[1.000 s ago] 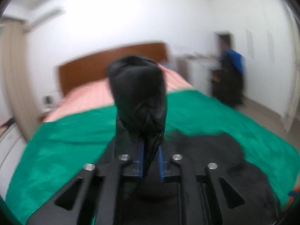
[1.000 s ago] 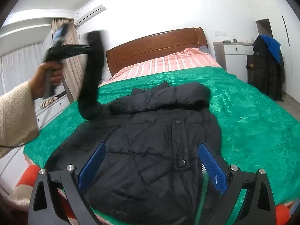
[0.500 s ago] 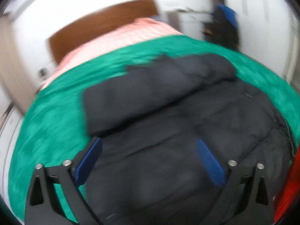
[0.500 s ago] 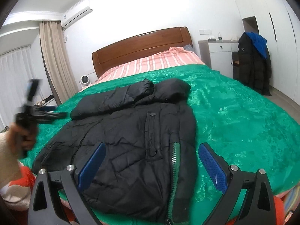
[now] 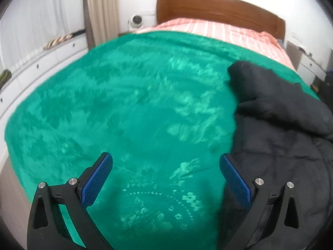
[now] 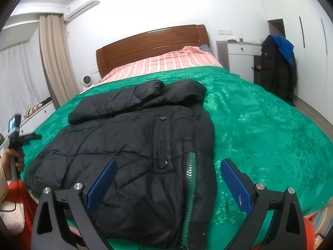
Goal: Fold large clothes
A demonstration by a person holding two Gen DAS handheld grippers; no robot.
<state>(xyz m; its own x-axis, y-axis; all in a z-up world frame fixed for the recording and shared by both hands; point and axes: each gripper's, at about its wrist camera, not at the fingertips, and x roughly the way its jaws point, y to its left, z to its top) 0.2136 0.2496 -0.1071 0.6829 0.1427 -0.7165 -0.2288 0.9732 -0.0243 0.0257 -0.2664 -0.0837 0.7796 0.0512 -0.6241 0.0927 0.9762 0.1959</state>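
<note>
A black puffer jacket [image 6: 133, 145] lies front up on the green bedspread [image 6: 260, 129], its left sleeve [image 6: 116, 102] folded across the chest below the hood [image 6: 185, 89]. My right gripper [image 6: 167, 179] is open and empty above the jacket's hem near the green zipper [image 6: 190, 173]. My left gripper [image 5: 165, 176] is open and empty over bare bedspread [image 5: 124, 104], with the jacket [image 5: 281, 135] to its right. In the right wrist view the left gripper [image 6: 22, 137] is held at the bed's left edge.
A wooden headboard [image 6: 152, 45] and striped pink sheet [image 6: 166, 62] are at the far end. A white cabinet [image 6: 241, 58] and a hung dark coat [image 6: 276, 68] stand at the right. A white dresser [image 5: 41, 62] and curtains [image 6: 54, 62] are at the left.
My left gripper let go of the black sleeve, which now lies across the jacket's chest, and swung away to the left of the jacket. My right gripper stayed open.
</note>
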